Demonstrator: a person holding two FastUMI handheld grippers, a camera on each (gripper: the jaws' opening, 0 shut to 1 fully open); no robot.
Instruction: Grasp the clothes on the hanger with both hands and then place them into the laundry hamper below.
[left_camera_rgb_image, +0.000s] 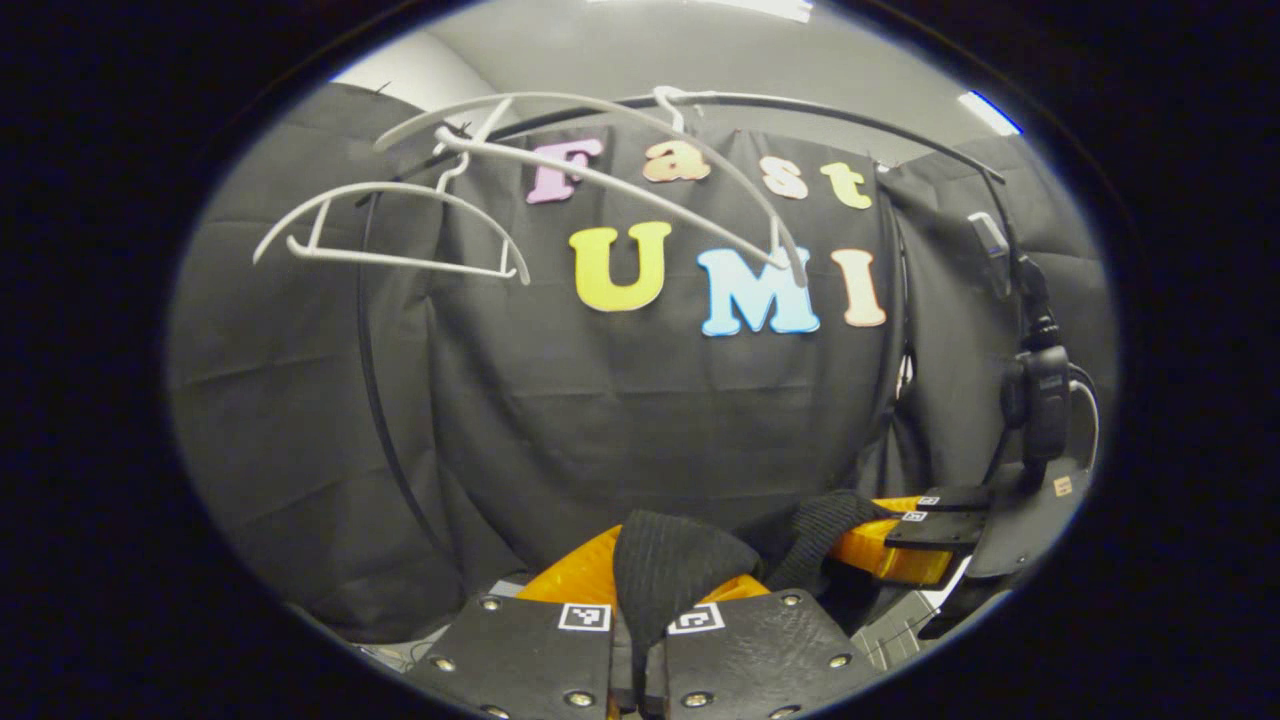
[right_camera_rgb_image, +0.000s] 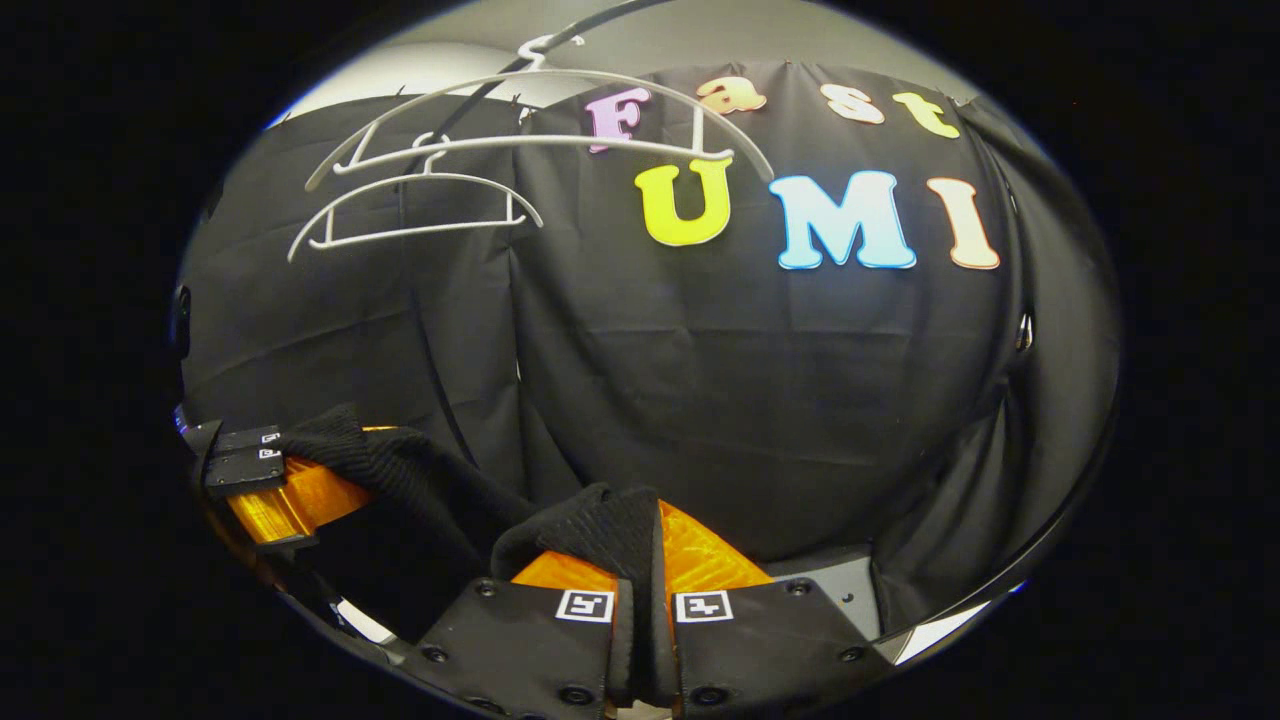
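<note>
**Black knit pinched at both ends, hangers bare above**

Black ribbed knit is caught in both sets of jaws. The left gripper (left_camera_rgb_image: 640, 640) has its jaws pressed together on a fold of the garment (left_camera_rgb_image: 670, 570), which stands up in a rounded hump between them. The right gripper (right_camera_rgb_image: 645, 625) likewise pinches a bunched edge of the same cloth, its jaws closed on the fabric. In the right gripper view the knit stretches away to the left, to where the other gripper holds it, sagging slightly between the two holds.

The garment looks thick and soft, a dark sweater-like knit with fine ribbing, limp where it is unsupported.

Above, two white hangers (left_camera_rgb_image: 400, 225) dangle bare from a dark curved rail (left_camera_rgb_image: 800, 105), so the clothing is already off. The hamper cannot be made out here.

To finish well, I would keep both grips firm, lower the hands together so the cloth does not drag or snag, bring them closer so the middle slackens into the hamper, and only then spread the jaws.
</note>
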